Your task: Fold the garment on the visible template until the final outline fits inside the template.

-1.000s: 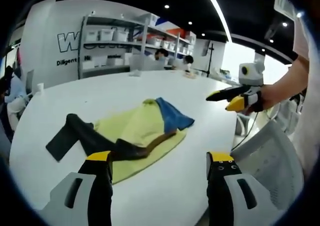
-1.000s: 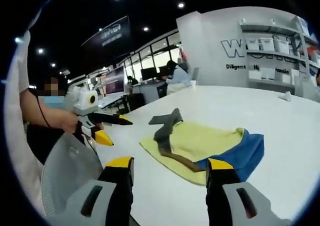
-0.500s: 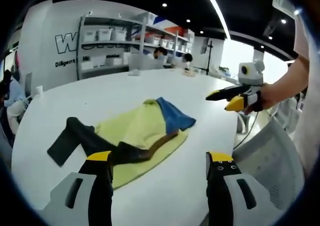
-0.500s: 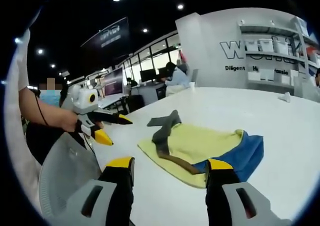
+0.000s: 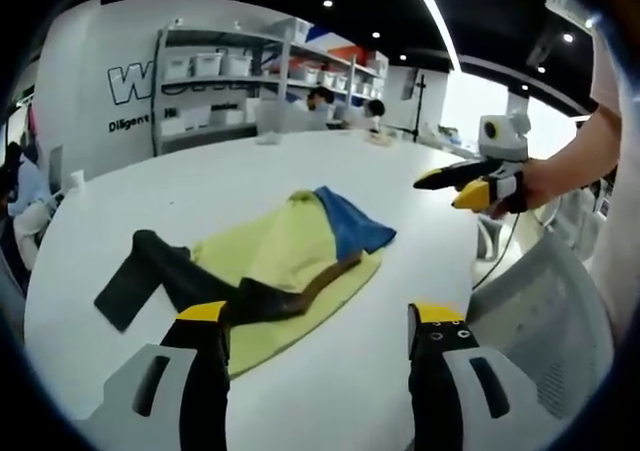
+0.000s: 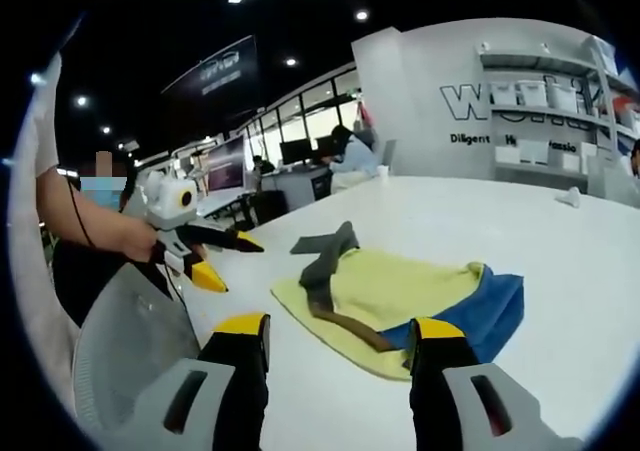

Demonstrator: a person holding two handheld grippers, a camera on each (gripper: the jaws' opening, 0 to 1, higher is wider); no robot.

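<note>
A crumpled garment point(image 5: 285, 256) lies on the round white table point(image 5: 180, 186). It is yellow-green with a blue part point(image 5: 350, 226) at the far end. A long dark strip point(image 5: 150, 271) runs off its left side onto bare table. In the right gripper view the same garment point(image 6: 390, 286) has its blue part point(image 6: 495, 311) to the right and its dark strip point(image 6: 325, 256) pointing away. My left gripper point(image 5: 320, 316) hovers open over the near table edge, short of the cloth. My right gripper point(image 6: 338, 326) is open too, held in the air beside the table; it shows as point(image 5: 465, 183), and the left one as point(image 6: 205, 256).
A white mesh chair back point(image 5: 545, 301) stands at the table edge between the two grippers, also seen as the chair back point(image 6: 125, 346). Shelves with white bins point(image 5: 230, 76) line the far wall. People sit at desks behind the table point(image 6: 350, 151).
Both views have drifted slightly with the hands. The garment lies as before, and both grippers stay open in the air.
</note>
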